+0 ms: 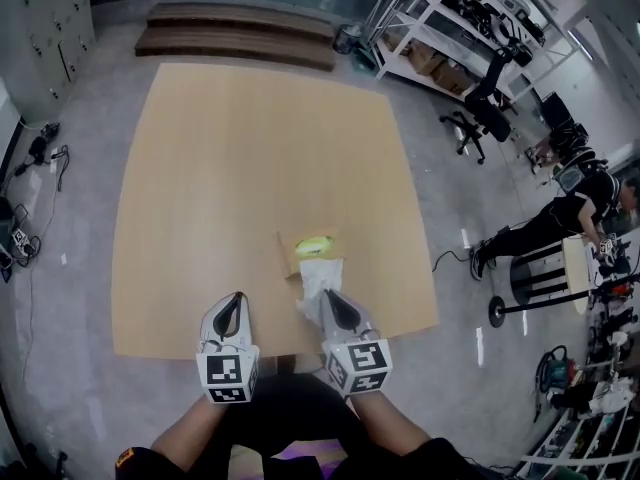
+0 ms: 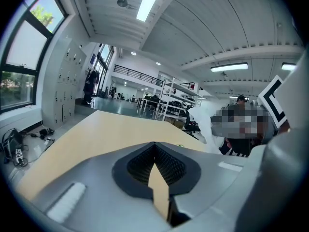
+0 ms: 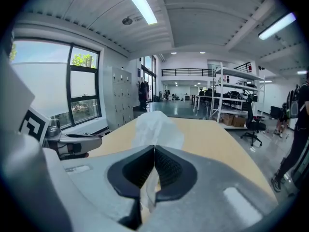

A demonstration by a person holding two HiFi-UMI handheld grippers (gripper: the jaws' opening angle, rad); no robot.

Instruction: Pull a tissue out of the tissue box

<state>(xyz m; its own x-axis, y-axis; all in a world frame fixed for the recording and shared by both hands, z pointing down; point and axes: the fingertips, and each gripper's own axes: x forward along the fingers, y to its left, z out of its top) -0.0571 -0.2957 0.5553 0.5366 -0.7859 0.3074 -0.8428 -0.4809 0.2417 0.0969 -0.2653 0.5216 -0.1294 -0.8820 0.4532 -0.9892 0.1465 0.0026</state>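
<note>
A small tissue box (image 1: pixel 312 247) with a yellow-green top lies on the wooden table (image 1: pixel 240 168) near its front edge. A white tissue (image 1: pixel 315 281) hangs between the box and my right gripper (image 1: pixel 330 300), which is shut on it. In the right gripper view the tissue (image 3: pixel 155 127) bulges up above the closed jaws of my right gripper (image 3: pixel 153 151) and a strip shows below them. My left gripper (image 1: pixel 236 302) hovers to the left of the box, shut and holding nothing. The left gripper view shows my left gripper (image 2: pixel 155 149) with jaws together over bare table.
Wooden steps (image 1: pixel 240 36) lie beyond the table's far edge. Metal shelving (image 1: pixel 470 18) and an office chair (image 1: pixel 480 118) stand at the back right. A person (image 1: pixel 560 218) sits at the right by a round stool (image 1: pixel 530 278). Cables (image 1: pixel 30 198) lie on the floor at left.
</note>
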